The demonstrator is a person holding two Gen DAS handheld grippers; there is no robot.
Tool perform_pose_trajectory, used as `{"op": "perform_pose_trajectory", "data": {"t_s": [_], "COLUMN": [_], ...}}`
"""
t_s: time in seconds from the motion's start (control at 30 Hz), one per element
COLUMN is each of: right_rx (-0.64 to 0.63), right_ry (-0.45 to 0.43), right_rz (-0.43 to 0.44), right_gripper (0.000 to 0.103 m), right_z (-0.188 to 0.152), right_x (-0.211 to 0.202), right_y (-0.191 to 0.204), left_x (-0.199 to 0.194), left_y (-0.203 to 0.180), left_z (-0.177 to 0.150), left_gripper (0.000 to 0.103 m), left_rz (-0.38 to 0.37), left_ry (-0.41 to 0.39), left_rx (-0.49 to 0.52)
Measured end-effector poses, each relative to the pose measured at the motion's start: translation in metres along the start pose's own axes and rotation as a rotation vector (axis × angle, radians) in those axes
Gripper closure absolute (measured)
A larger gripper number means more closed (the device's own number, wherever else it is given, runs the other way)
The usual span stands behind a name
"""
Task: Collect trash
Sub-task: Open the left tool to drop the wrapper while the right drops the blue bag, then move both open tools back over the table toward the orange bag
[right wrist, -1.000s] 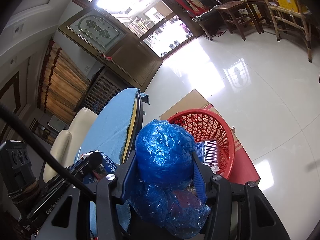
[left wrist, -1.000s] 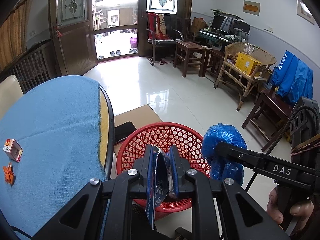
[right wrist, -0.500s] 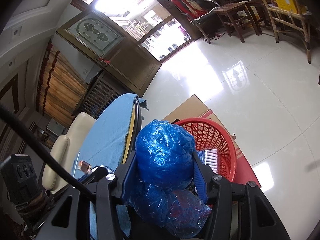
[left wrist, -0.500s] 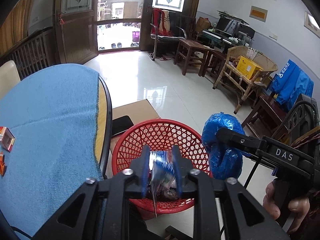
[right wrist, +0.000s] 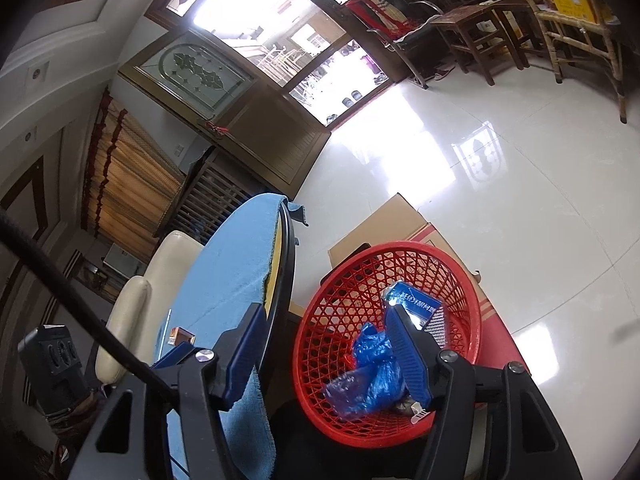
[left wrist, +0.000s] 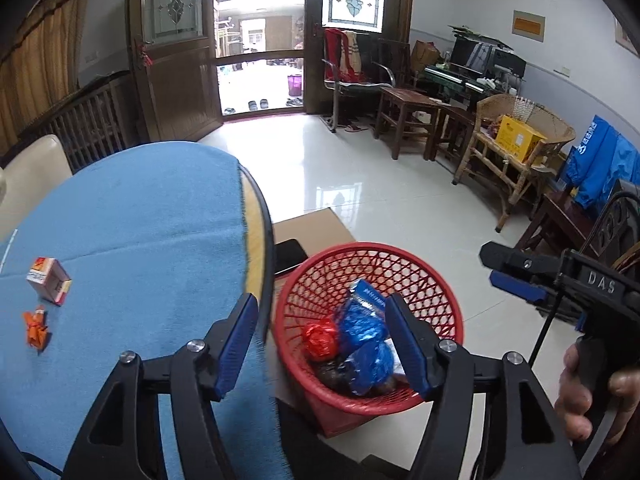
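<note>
You are dropping trash into the red basket (left wrist: 440, 280): both the left gripper (left wrist: 322, 344) and right gripper (right wrist: 330, 354) are spreading apart, empty. Next, be heading for the small box (left wrist: 49, 286) at nine o'clock.

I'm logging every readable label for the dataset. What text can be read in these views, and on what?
"DAS": on the right gripper, seen from the left wrist view.
Blue packet in the red basket: white print, too blurred.
Small box on the table: unreadable.
Blue jacket, yellow box, wall sign: too small.

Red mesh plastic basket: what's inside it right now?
The red mesh plastic basket holds a crumpled blue plastic bag, a blue printed wrapper and a red crumpled ball. Whatever lies beneath them is covered.
</note>
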State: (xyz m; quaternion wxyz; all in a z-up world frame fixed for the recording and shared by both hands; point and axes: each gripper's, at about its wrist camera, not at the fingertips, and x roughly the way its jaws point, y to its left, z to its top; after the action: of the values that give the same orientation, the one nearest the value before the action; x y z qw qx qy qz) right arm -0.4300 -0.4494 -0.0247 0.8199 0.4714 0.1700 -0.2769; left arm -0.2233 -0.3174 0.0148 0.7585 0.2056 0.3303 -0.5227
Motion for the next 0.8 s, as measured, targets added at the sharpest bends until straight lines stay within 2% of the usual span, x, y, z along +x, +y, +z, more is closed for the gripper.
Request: {"op": "perform_pose_trajectory", "data": {"t_s": [0.27, 0.57, 0.8], "right_rx": [-0.036, -0.118, -0.209], "right_ry": [0.010, 0.053, 0.118], "right_rz": [0.002, 0.010, 0.018], "right_gripper": [0.037, 0.037, 0.037], "right_z": [0.000, -0.010, -0.027], "right_x": [0.003, 0.022, 0.054], "right_y": [0.010, 0.044, 0.078], "left_x": [-0.024, -0.054, -0.068], "left_y": [0.033, 0.107, 0.180], "left_z": [-0.029, -0.060, -0.074], "left_gripper": [0.035, 0.035, 0.035], "left_rz": [0.122, 0.271, 0.369], "left_ry": [-0.001, -0.013, -0.017], "left_rx": [0.008, -0.101, -0.249]}}
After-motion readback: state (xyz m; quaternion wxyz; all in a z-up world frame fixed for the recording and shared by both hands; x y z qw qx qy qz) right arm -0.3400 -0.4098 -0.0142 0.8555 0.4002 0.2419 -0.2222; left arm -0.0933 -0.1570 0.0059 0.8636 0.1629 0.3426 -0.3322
